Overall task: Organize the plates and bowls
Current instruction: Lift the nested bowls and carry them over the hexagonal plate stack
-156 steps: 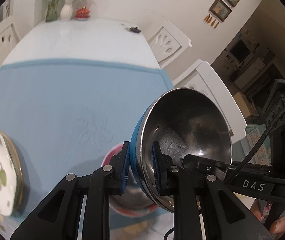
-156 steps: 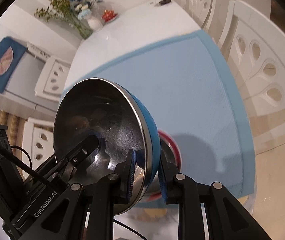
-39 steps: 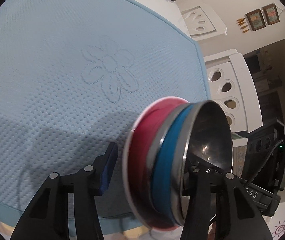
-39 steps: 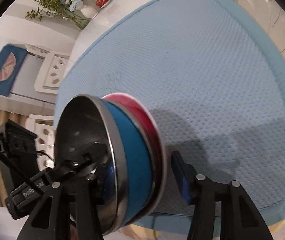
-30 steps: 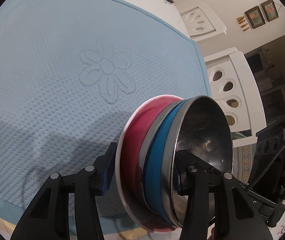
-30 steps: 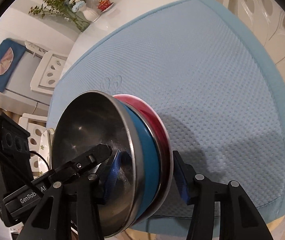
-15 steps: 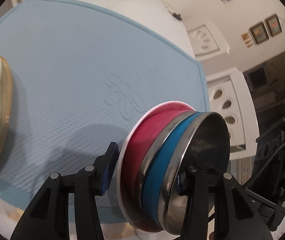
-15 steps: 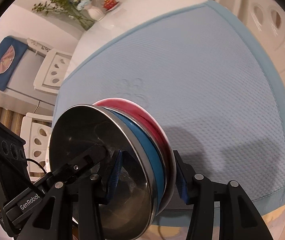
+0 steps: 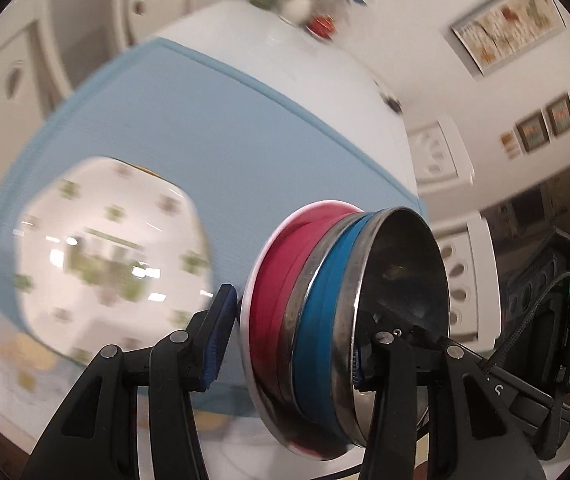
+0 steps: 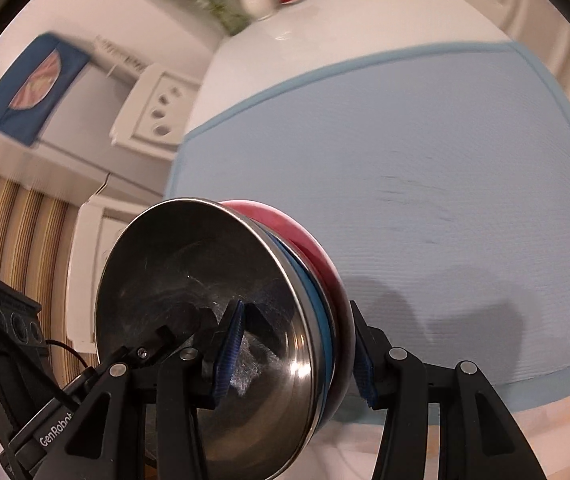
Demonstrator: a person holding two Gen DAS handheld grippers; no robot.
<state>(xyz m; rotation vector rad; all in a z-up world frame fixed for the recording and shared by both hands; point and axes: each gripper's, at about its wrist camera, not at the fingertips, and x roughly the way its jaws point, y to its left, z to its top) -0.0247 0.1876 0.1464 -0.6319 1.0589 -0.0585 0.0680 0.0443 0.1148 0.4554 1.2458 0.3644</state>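
Two nested steel-lined bowls, a blue-skinned one (image 9: 321, 332) sitting inside a red-skinned one (image 9: 273, 280), hang in the air as one stack, tipped on edge above the near part of the pale blue textured mat (image 9: 221, 140). Both tongs hold it at once. The left gripper (image 9: 289, 344) straddles the stack's rim, one blue pad outside against the red wall and the other inside the steel hollow, pinching both bowls together. The right gripper (image 10: 297, 356) does the same on the opposite rim, one pad within the steel bowl, the other on the red outside.

Beyond the left gripper's outer finger and to its left, a white plate with green sprigs (image 9: 113, 256) lies on the mat; it seems to rest on a gold-rimmed one, though blur hides the detail.

The step in hand looks like carrying the stacked bowls toward that plate. Next, both hands must keep level with each other, lower the stack base-first and release together, or it may tip.

"GenRobot" (image 10: 55, 426) is printed on the other gripper seen in the right wrist view.
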